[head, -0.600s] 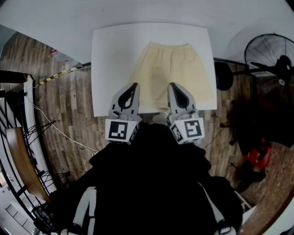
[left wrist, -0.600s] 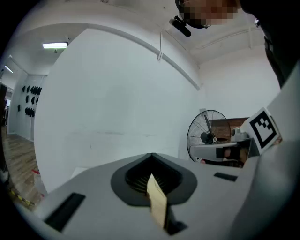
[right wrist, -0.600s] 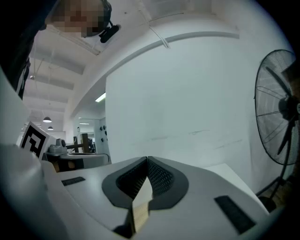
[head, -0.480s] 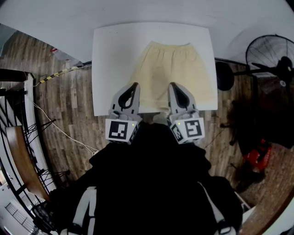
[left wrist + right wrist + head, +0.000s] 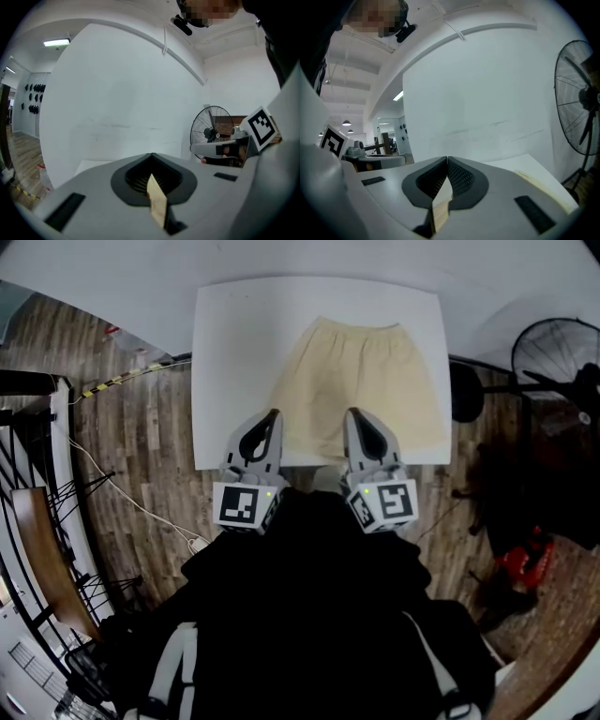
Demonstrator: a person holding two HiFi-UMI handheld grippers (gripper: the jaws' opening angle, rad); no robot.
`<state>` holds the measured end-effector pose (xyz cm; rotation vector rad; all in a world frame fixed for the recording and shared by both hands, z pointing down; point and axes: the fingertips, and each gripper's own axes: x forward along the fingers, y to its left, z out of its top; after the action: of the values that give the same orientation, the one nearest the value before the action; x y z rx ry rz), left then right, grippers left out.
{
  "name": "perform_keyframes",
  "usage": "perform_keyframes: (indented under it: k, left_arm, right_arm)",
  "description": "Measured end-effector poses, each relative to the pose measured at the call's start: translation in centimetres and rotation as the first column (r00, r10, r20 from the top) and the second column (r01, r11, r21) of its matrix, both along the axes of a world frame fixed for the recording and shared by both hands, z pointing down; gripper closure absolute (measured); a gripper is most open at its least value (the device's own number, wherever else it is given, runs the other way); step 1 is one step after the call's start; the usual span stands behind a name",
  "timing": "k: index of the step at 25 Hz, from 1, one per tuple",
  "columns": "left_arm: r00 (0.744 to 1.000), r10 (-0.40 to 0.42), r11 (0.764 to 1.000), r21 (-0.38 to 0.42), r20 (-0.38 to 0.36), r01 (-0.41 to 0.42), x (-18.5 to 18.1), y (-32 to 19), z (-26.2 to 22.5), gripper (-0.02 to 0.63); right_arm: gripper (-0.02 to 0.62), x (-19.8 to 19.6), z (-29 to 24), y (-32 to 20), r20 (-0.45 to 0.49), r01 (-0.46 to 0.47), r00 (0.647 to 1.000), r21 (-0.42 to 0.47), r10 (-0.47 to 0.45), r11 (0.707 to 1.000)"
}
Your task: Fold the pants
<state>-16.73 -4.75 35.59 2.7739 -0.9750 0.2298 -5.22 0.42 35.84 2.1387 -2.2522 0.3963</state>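
Pale yellow shorts (image 5: 352,381) lie flat on a white table (image 5: 225,352), waistband at the far side, leg hems at the near edge. My left gripper (image 5: 273,414) hovers over the left leg's near part and my right gripper (image 5: 352,414) over the right leg. Both sets of jaws are shut tip to tip. In the left gripper view (image 5: 151,159) and the right gripper view (image 5: 447,161) a sliver of the yellow cloth (image 5: 157,201) shows through the slot behind the tips. The frames do not show cloth lifted or pinched.
A standing fan (image 5: 562,352) is to the right of the table. A black round base (image 5: 464,395) sits by the table's right edge. Cables (image 5: 122,498) run over the wooden floor at the left. A white wall stands behind the table.
The head view has shifted slightly, so the table sits a little higher in the picture. Both grippers and the shorts keep their places.
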Motion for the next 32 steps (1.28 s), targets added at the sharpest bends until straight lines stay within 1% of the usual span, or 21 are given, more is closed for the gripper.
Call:
perform_keyframes:
  k: [7,11,15,20,25,31,32]
  left_arm:
    - [1.000,-0.021,0.999,-0.046,0.024,0.022,-1.9,-0.1,1.7,0.603]
    - [0.999,-0.014,0.998,-0.067,0.050,0.017,-2.4,-0.4,2.6,0.603]
    - [0.998,-0.035,0.994,-0.103,0.060,0.041,-3.8,-0.5,4.2,0.603]
    - [0.995,-0.046,0.987,-0.149,0.085,0.059,-5.1,-0.6,5.9,0.603]
    - [0.993,-0.048,0.982,-0.175,0.104,0.065,-5.9,-1.1,7.0,0.603]
    - [0.991,-0.063,0.972,-0.218,0.118,0.088,-6.3,-1.4,9.0,0.601]
    - [0.990,-0.063,0.971,-0.223,0.122,0.089,-6.2,-1.5,9.2,0.601]
  right_arm:
    - [0.591,-1.5,1.3,-0.6,0.006,0.030,1.000,-0.061,-0.030,0.998]
    - [0.590,-2.6,2.1,-1.3,0.002,0.058,0.998,-0.085,-0.058,0.995]
    - [0.591,-4.1,3.1,-2.1,0.002,0.093,0.996,-0.108,-0.094,0.990]
    - [0.589,-4.0,4.0,-4.3,-0.013,0.114,0.993,-0.149,-0.117,0.982]
    - [0.589,-3.5,4.7,-6.7,-0.025,0.129,0.990,-0.187,-0.136,0.974]
    - [0.588,-3.3,6.5,-9.5,-0.041,0.169,0.982,-0.242,-0.184,0.955]
    - [0.579,-3.3,6.8,-10.0,-0.044,0.180,0.979,-0.252,-0.197,0.951]
